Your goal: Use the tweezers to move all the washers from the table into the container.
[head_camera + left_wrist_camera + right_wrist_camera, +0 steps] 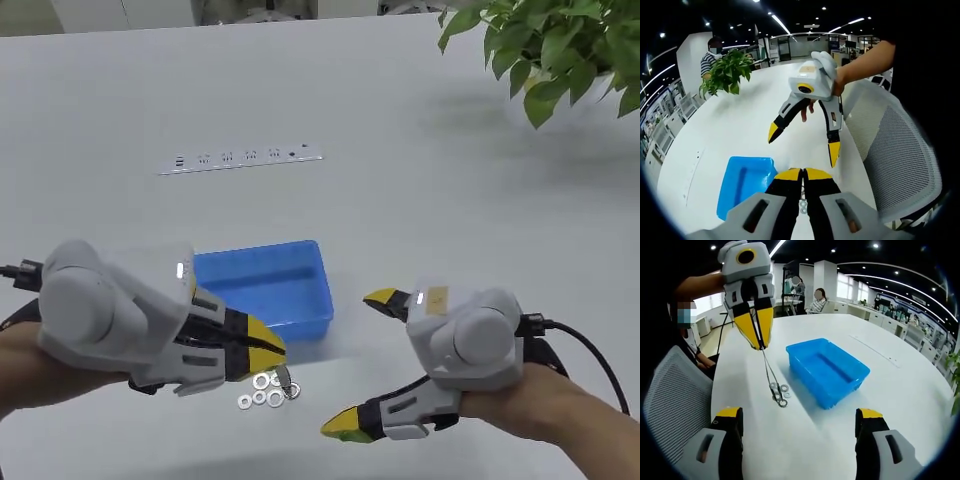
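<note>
Container (300,322) bare inside — washers (260,398) beside it, tweezers (769,372) among them.

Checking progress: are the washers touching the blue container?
Apart. The right gripper view shows bare table between the washers and the blue container.

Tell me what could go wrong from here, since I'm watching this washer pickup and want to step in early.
1. The washers lie bunched together beside the container, so the tweezers may nudge neighbours or lift two at once.
2. The left tongs pinch only the tweezers' top end, so the long thin legs could twist or slip.
3. Each washer must clear the container's wall; a weak pinch might drop it outside.
</note>
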Demonstrator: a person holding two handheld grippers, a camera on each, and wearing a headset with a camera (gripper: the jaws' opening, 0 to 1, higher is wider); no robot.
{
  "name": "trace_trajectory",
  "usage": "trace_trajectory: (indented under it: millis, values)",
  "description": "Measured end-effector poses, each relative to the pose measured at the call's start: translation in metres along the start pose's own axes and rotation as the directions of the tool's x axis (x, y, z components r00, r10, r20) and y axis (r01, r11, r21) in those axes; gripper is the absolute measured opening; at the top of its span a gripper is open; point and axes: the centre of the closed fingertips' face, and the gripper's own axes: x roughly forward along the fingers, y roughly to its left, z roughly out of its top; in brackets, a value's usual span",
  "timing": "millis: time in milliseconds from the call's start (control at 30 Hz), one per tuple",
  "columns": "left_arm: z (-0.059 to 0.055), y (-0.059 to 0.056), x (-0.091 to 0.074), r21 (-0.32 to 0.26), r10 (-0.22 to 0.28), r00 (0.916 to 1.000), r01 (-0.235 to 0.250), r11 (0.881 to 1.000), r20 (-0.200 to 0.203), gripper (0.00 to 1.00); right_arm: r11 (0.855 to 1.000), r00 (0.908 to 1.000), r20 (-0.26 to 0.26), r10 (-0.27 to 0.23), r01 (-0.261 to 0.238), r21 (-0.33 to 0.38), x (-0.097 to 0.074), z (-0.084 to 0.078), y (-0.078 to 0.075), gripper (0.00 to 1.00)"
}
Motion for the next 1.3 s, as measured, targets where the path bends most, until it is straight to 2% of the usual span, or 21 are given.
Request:
trace_trajectory:
  millis: [100,367,633,833,900,1167,1300]
  values:
    - [-0.003,0.0,0.002,0.003,-0.005,1.0,0.005,1.0,-0.009,0.05,1.0,1.0,0.001,0.0,0.0,-0.001,0.0,0.0,-0.001,0.94]
    - [-0.002,0.0,0.002,0.0,-0.01,0.9999,0.01,1.0,0.003,0.06,1.0,1.0,0.007,0.004,-0.004,-0.007,0.001,0.003,-0.001,0.92]
    - [-0.002,0.0,0.003,0.008,-0.018,0.9998,0.018,1.0,0.003,0.06,0.999,0.999,-0.012,0.042,-0.043,-0.017,0.004,0.0,0.007,0.79]
    - [-0.002,0.001,0.004,0.009,-0.02,0.9998,0.02,1.0,0.002,0.06,0.996,0.9967,-0.003,0.081,-0.081,-0.047,0.008,0.005,0.015,0.67]
    - [-0.002,0.001,0.004,0.007,-0.018,0.9998,0.018,1.0,0.001,0.06,0.991,0.9933,0.017,0.114,-0.113,-0.078,0.011,0.01,0.021,0.62]
    - [-0.005,0.003,0.003,-0.001,-0.005,1.0,0.005,1.0,-0.008,0.06,0.971,0.9807,0.002,0.196,-0.193,-0.144,0.021,0.015,0.038,0.43]
    - [-0.005,0.002,0.004,-0.009,-0.004,1.0,0.004,1.0,-0.005,0.06,0.96,0.9759,-0.012,0.218,-0.216,-0.18,0.025,0.016,0.042,0.36]
